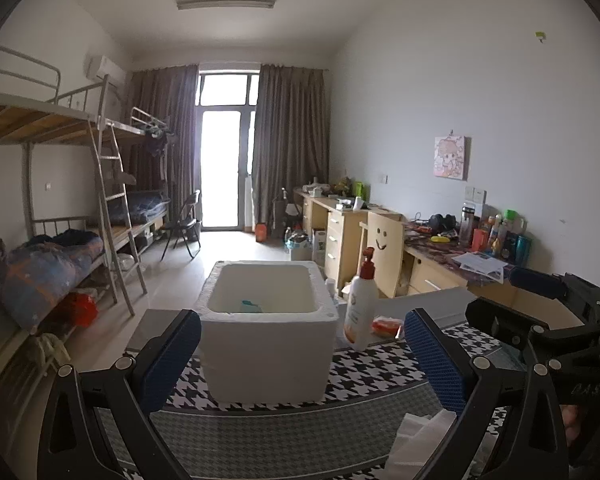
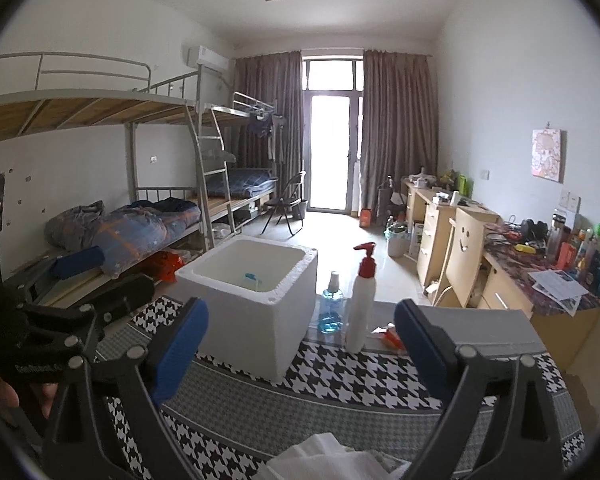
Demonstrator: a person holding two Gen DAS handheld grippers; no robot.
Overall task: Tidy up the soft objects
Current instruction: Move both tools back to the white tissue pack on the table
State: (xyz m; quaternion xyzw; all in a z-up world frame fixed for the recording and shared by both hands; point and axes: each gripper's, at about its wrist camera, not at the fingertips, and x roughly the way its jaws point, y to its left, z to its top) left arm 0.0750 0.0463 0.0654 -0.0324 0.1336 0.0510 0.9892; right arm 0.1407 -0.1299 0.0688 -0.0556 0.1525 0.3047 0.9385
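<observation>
A white foam box (image 1: 268, 344) stands open on the houndstooth-covered table (image 1: 284, 432); a small teal item (image 1: 251, 306) lies inside it. The box also shows in the right wrist view (image 2: 252, 304). My left gripper (image 1: 300, 356) is open and empty, its blue pads either side of the box. My right gripper (image 2: 300, 352) is open and empty, just right of the box. A crumpled white soft item (image 1: 424, 440) lies on the table near the front edge, below the right gripper (image 2: 324, 460). The right gripper also shows in the left wrist view (image 1: 512, 300).
A white pump bottle with red top (image 2: 362, 304), a blue spray bottle (image 2: 332, 312) and an orange packet (image 2: 392, 338) stand right of the box. Bunk beds (image 2: 140, 208) line the left wall, cluttered desks (image 2: 540, 264) the right.
</observation>
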